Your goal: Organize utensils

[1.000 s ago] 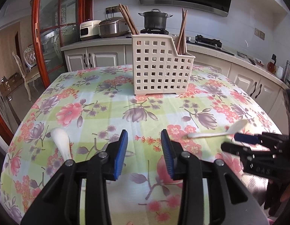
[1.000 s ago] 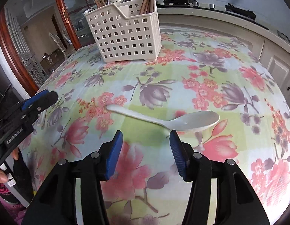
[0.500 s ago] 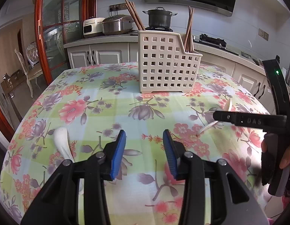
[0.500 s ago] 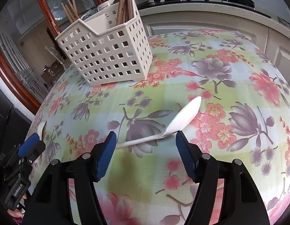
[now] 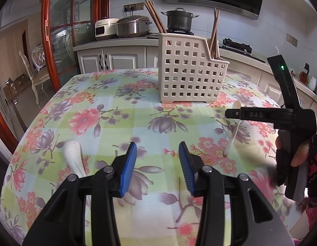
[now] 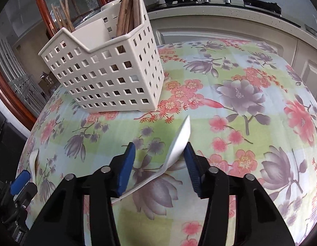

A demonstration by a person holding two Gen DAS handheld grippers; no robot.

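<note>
Right gripper [image 6: 159, 160]: jaws closing around the white spoon [image 6: 179, 143]. The spoon is now tilted on edge between them, its bowl against the right pad, whereas a second ago it lay flat on the desk [image 6: 240, 106] ahead of the jaws. Firm grip not confirmed. Left gripper [image 5: 157, 164]: part open, nothing between the jaws, little changed. Second spoon [image 5: 73, 155] lies just left of it. Basket [image 5: 189, 71] holds chopsticks [image 5: 214, 37], position unchanged.

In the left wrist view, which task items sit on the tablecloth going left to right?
White spoon at left → white perforated utensil caddy with chopsticks → second white spoon at right, under the right gripper.
</note>
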